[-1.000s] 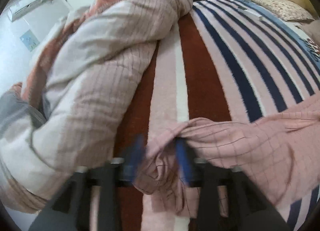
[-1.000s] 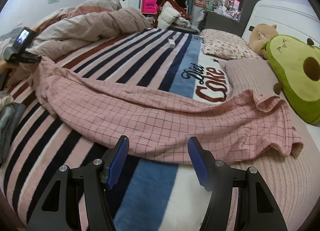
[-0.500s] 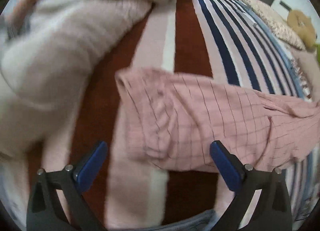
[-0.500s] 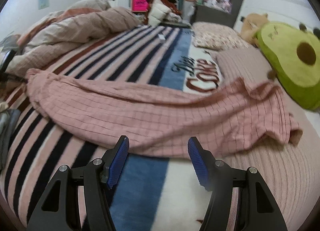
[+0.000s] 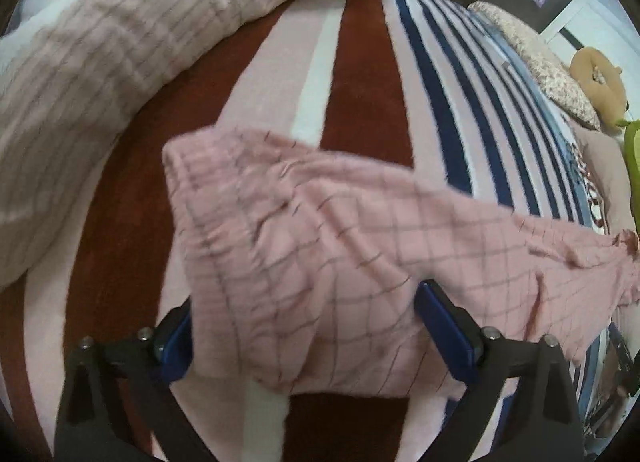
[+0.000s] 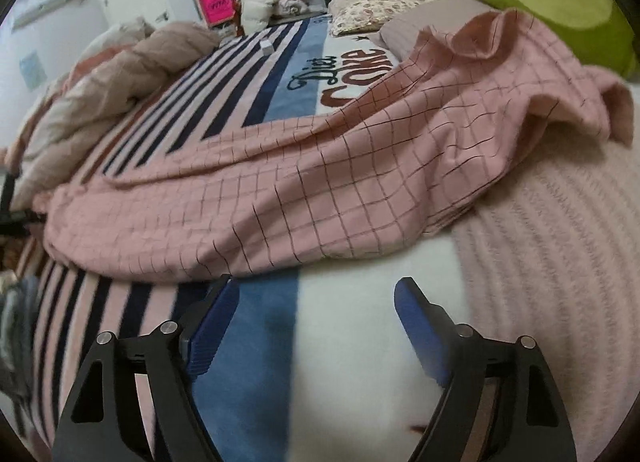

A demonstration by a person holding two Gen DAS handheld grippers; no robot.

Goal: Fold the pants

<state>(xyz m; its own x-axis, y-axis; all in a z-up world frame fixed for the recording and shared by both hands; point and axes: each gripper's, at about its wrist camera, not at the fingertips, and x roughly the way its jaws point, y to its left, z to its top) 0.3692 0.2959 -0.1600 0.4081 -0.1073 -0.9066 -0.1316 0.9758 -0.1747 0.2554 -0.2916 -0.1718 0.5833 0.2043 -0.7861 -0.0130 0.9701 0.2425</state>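
Pink checked pants (image 6: 320, 181) lie across the striped blanket (image 6: 248, 342); left tongs (image 5: 304, 326) closing astride them, right tongs (image 6: 316, 310) opening, empty.

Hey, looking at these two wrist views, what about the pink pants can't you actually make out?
- Pants, left wrist view: motion blur smears the fabric, and the left gripper covers its near edge; grip uncertain.
- Pants' far-left end, right wrist view: runs into the dark frame edge.
- Right gripper: opening over the blanket, nothing between.

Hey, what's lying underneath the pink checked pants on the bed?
The pink checked pants lie on a striped fleece blanket with a Diet Coke logo, their far end on a ribbed pink cover. What lies directly beneath the fabric is hidden.
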